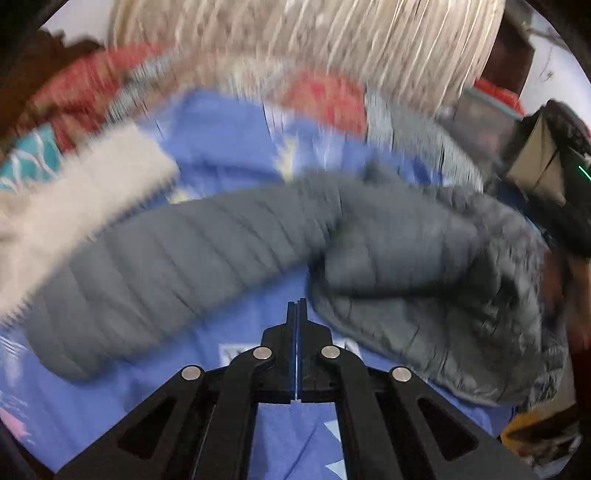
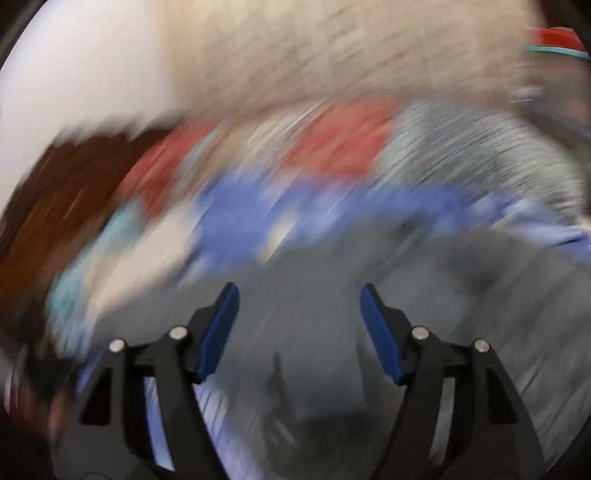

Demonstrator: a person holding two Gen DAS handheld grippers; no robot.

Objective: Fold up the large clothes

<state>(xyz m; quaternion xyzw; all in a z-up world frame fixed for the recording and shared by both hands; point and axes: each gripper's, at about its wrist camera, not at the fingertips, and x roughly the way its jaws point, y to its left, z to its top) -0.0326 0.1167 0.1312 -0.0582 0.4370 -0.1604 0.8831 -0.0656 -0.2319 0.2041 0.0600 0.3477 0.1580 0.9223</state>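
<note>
A grey quilted puffer jacket (image 1: 229,240) lies across a blue patterned bedsheet (image 1: 229,147), one sleeve stretched to the left and its body bunched at the right. My left gripper (image 1: 297,304) is shut and empty, its tips just short of the jacket's fold, above the sheet. The right wrist view is badly blurred. My right gripper (image 2: 299,291) is open, its blue pads (image 2: 219,332) spread wide over the grey jacket (image 2: 332,288), holding nothing.
A white fluffy garment (image 1: 85,192) lies at the left on the sheet. Red and grey striped bedding (image 1: 325,99) is heaped at the back below a pale curtain (image 1: 314,33). A dark device (image 1: 554,173) sits at the right edge. Brown wood (image 2: 55,206) shows at the left.
</note>
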